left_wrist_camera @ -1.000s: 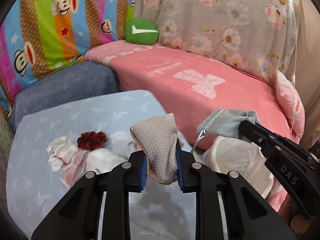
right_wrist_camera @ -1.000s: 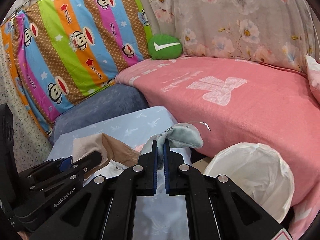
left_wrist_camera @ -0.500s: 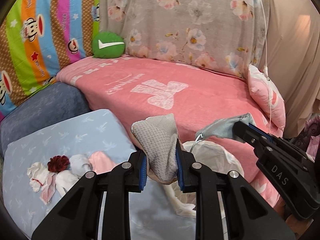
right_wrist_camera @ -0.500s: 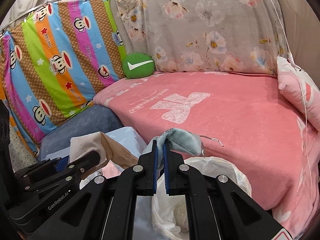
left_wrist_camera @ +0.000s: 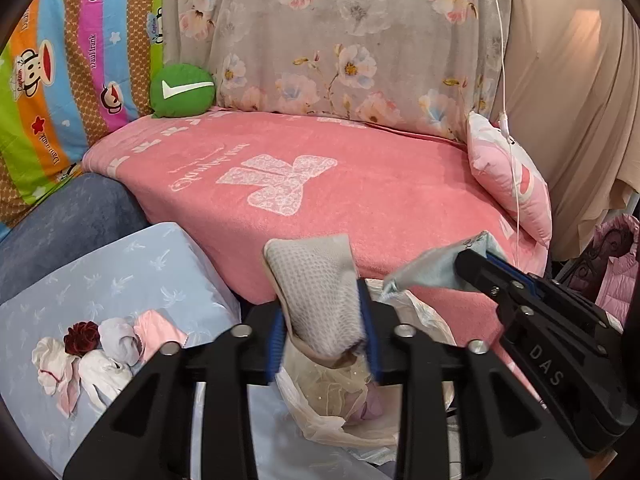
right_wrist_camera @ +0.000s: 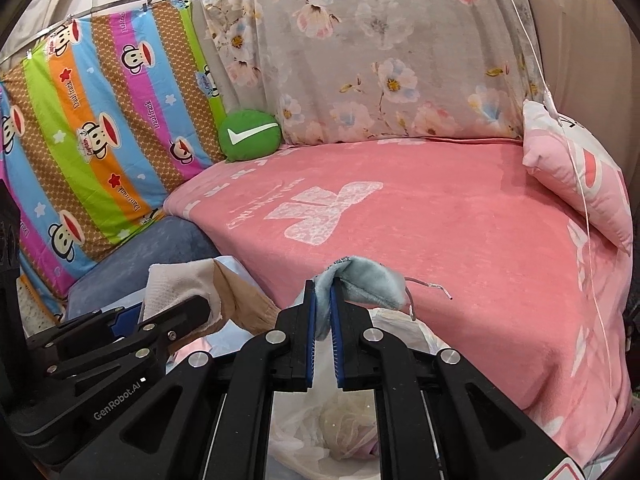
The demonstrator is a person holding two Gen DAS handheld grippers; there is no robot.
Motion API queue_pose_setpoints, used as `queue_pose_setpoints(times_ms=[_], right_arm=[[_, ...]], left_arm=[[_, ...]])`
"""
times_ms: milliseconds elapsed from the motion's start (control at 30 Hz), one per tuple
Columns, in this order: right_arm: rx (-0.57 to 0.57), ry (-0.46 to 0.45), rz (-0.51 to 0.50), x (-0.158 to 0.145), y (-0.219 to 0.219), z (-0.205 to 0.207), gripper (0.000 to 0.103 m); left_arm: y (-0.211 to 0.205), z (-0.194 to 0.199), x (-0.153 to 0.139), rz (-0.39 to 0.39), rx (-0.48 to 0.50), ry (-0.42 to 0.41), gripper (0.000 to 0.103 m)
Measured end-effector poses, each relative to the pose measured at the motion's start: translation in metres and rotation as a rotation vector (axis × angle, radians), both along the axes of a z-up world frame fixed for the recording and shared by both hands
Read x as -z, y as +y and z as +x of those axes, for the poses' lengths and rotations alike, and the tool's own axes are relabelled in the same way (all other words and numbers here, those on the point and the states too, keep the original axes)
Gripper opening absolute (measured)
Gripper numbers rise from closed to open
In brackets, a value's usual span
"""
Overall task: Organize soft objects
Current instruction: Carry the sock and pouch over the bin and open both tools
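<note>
Two grippers, both clenched above white bag (left_wrist_camera: 344, 412). Left gripper (left_wrist_camera: 323, 328): grasping grey sock (left_wrist_camera: 316, 292), upright, directly over bag's mouth. Right gripper (right_wrist_camera: 323, 320): pinching pale blue sock (right_wrist_camera: 360, 282), just beyond bag's far rim. Left of bag, on light blue cushion (left_wrist_camera: 120, 276): small heap of socks (left_wrist_camera: 96, 348). Behind bag: pink blanket (left_wrist_camera: 360, 184).

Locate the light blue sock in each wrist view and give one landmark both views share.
Left wrist view: the light blue sock is right of centre, pinched in the right gripper above the white bag.
Right wrist view: the sock is at centre, clamped between that gripper's fingers.
Shared landmark: the green cushion with a white tick, at the back of the pink blanket.
</note>
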State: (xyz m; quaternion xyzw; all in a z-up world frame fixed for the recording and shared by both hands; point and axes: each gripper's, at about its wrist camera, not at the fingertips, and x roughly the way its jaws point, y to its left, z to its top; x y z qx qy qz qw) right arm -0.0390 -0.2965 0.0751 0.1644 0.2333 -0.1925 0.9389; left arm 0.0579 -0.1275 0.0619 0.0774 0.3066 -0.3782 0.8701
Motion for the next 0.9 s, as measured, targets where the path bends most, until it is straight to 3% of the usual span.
queue_pose_setpoints(times_ms=[100,133,567,900], right_arm=[[0.009,-0.006,0.0,-0.001,-0.002,-0.002,0.013],[0.011,-0.007,0.0,-0.001,-0.003,-0.003,0.015],[0.001,-0.013,-0.012,-0.003,0.004,-0.004,0.031],[-0.028,-0.01,-0.022,-0.006,0.02,-0.001,0.033]], left_arm=[[0.001,-0.001,-0.002,-0.014,-0.027,-0.018,0.063],[0.001,-0.001,-0.003,-0.014,-0.033,-0.025,0.064],[0.008,0.006,-0.001,-0.008,-0.074,-0.009,0.064],[0.021,0.007,-0.003,-0.018,-0.094,-0.006,0.064]])
